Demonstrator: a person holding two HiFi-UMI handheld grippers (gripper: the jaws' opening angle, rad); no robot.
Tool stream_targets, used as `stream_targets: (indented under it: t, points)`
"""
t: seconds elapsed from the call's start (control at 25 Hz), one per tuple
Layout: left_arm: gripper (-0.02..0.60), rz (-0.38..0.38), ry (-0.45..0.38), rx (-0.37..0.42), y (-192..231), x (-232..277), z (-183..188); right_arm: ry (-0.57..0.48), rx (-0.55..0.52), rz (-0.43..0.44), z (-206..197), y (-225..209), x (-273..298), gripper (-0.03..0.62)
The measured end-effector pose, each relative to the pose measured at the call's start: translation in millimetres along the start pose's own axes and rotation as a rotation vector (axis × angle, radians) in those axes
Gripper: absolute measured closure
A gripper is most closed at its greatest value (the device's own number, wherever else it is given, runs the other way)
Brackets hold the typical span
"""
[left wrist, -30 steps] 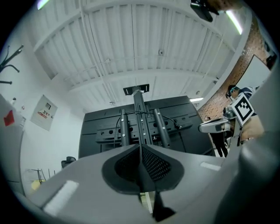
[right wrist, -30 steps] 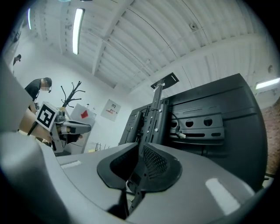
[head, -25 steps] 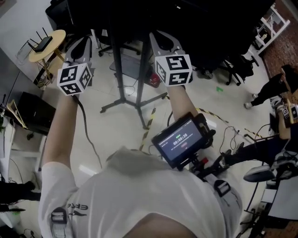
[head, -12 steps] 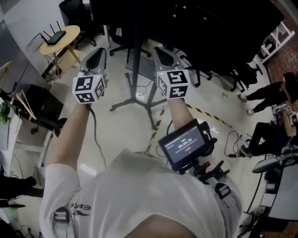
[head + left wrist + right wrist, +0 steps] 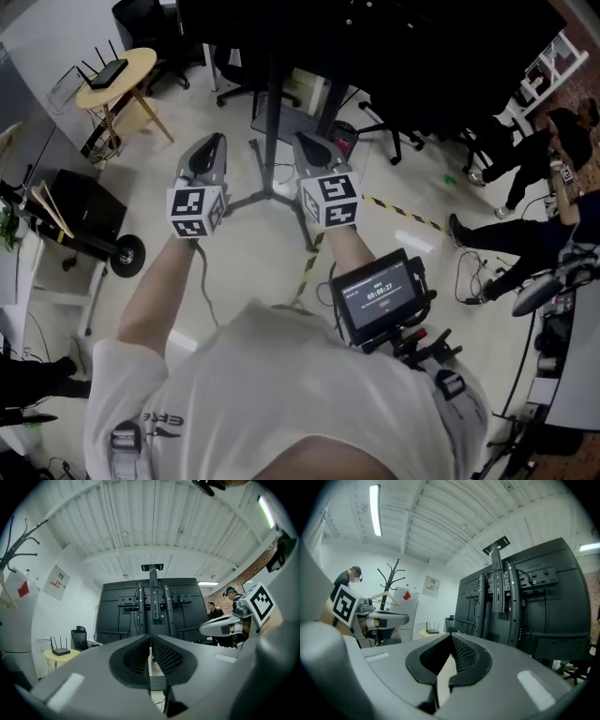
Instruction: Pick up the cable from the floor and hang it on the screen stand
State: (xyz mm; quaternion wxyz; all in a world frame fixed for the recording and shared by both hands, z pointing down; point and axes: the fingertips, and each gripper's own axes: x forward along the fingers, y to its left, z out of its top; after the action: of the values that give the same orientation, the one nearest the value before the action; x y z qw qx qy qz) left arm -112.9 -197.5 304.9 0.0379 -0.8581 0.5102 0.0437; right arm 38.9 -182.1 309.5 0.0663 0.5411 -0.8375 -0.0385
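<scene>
With the left gripper [image 5: 212,148] and right gripper [image 5: 307,148] both closed on nothing before the screen stand [image 5: 275,112], we judge the thin cable [image 5: 266,174] by its base light and limp, best pinched mid-run.

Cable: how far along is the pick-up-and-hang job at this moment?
Done: nothing confirmable; nothing clearly hangs on the screen stand. In hand: nothing; left gripper and right gripper are both shut and empty before the stand. Left: seemingly everything, picking up the floor cable and hanging it.

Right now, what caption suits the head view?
Seen from above, a person holds the left gripper and right gripper, both shut and empty, toward the black screen stand.
</scene>
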Motion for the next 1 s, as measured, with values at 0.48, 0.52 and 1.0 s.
stream_targets:
  t: [0.48, 0.52, 1.0]
  points:
    - [0.565, 0.014, 0.091, -0.025, -52.3, -37.8, -52.4, 0.065, 0.101, 0.032, -58.3, 7.7, -48.8, 0.582]
    - [0.565, 0.014, 0.088, -0.020, -53.6, -37.9, -52.3, 0.068, 0.104, 0.033, -59.5, 7.4, -50.2, 0.582]
    - [0.565, 0.014, 0.120, -0.022, -63.3, -19.8, -61.1, 0.085, 0.130, 0.035, -67.0, -12.8, -46.2, 0.582]
